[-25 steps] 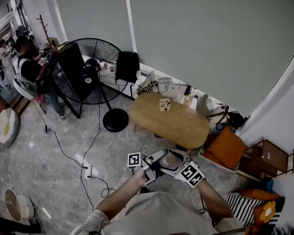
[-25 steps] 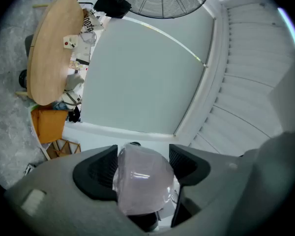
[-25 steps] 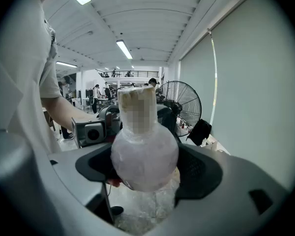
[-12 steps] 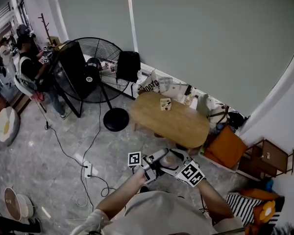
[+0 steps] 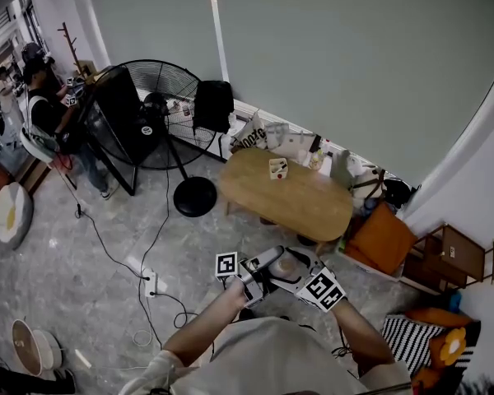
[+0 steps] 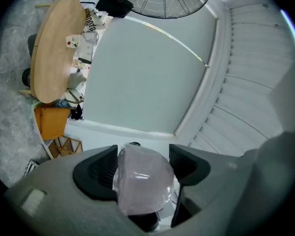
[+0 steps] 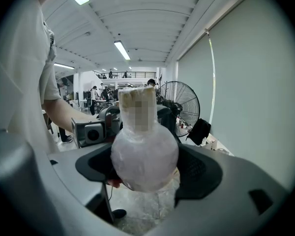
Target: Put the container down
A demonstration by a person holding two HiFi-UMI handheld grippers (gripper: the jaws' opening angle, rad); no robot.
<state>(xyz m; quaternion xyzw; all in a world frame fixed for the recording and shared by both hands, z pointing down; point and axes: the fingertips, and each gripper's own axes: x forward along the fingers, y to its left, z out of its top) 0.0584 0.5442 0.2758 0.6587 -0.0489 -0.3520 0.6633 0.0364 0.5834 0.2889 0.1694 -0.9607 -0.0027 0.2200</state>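
An oval wooden table (image 5: 300, 208) on the grey stone floor (image 5: 82, 278) carries one small box (image 5: 277, 169).

Head view overhead, gripper views close, sharing container (image 6: 142, 181)

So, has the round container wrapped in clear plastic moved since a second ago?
No. The round plastic-wrapped container stays held between left tool and right tool, just short of the oval wooden table.
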